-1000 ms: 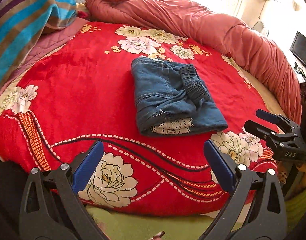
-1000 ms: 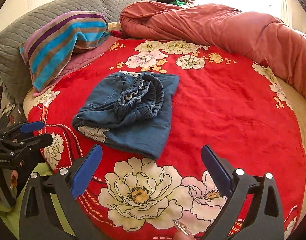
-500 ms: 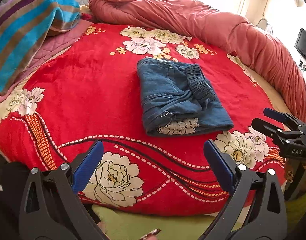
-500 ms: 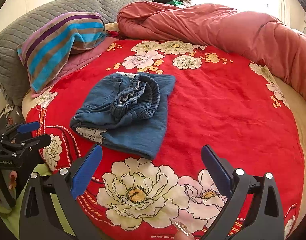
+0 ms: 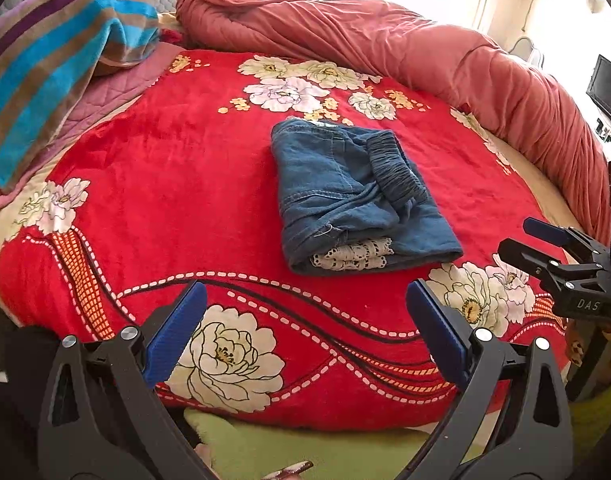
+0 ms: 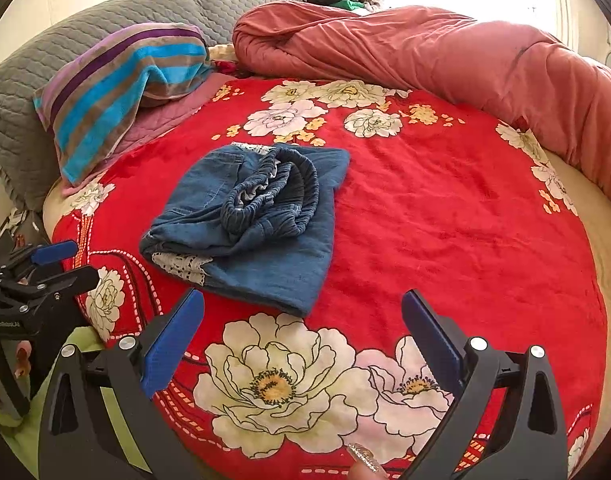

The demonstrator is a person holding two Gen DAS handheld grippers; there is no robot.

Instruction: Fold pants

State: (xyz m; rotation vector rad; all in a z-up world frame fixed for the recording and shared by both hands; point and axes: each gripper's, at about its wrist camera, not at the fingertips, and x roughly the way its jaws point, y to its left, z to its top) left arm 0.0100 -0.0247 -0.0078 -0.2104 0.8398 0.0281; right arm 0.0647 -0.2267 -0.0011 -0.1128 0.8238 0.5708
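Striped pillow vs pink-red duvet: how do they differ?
The striped pillow has blue, brown and purple bands; the duvet is plain pinkish red. The pillow is far smaller and sits at the head end, propped on a grey quilted pillow; the duvet is bunched into a long roll curving along the bed's far and right edge. Both lie off the folded pants, touching neither.

Left gripper (image 5: 305,332): you draw it back and leftward; the folded pants (image 5: 353,196) sit farther ahead, more to its right.
Right gripper (image 6: 303,340): you ease it slightly back from the pants.
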